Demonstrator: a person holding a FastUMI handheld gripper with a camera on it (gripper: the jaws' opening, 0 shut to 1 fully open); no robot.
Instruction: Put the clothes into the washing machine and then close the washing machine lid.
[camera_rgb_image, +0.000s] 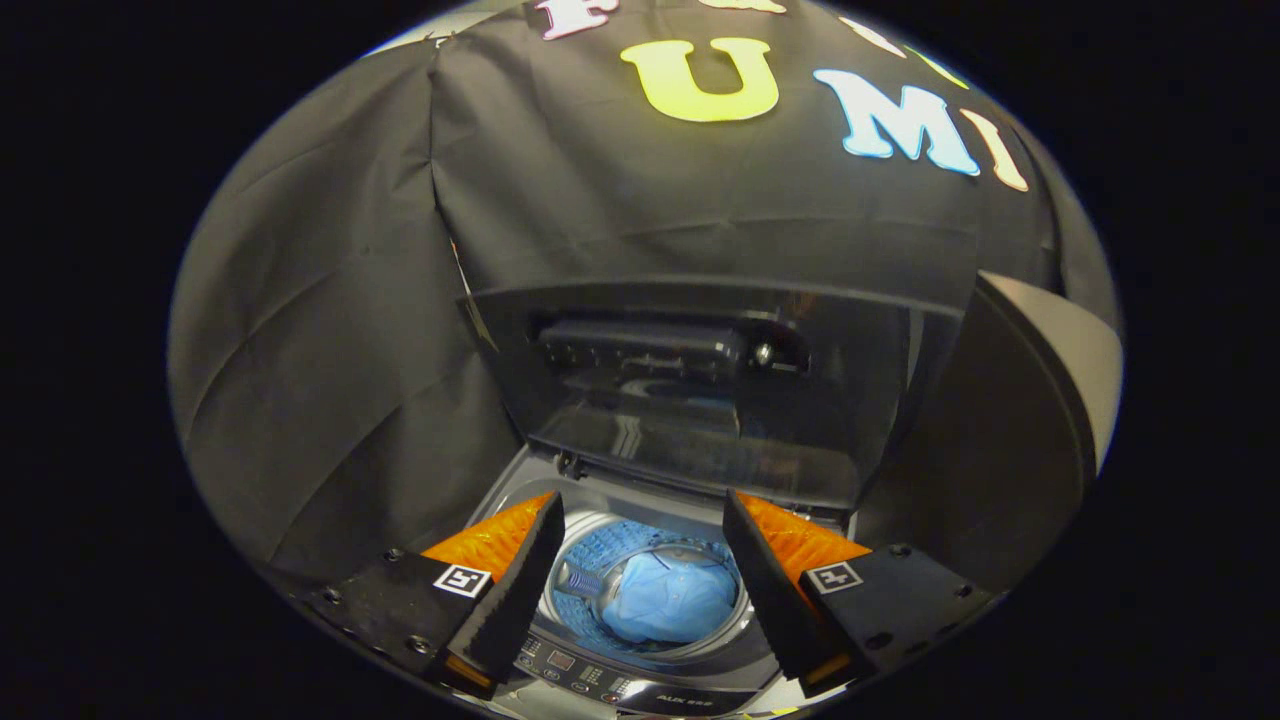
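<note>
Clothes (668, 598) lying bunched in the drum (640, 545) of the washer, below the spread, empty claw (640, 530); soft and light, likely no more handling needed; lid (700, 390) upright beyond, stiff, probably best pulled down by its top edge.

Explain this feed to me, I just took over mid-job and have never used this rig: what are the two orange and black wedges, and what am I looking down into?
The camera rides on a hand-held gripper and looks forward along its two fingers; those are the wedges. They stand wide apart, holding nothing. Between and beyond them you look down into a top-loading washing machine. A light blue garment lies in the drum, with a striped piece beside it. The control panel sits nearest the fingers. The dark glass lid stands raised behind the drum, so it is not yet closed.
</note>
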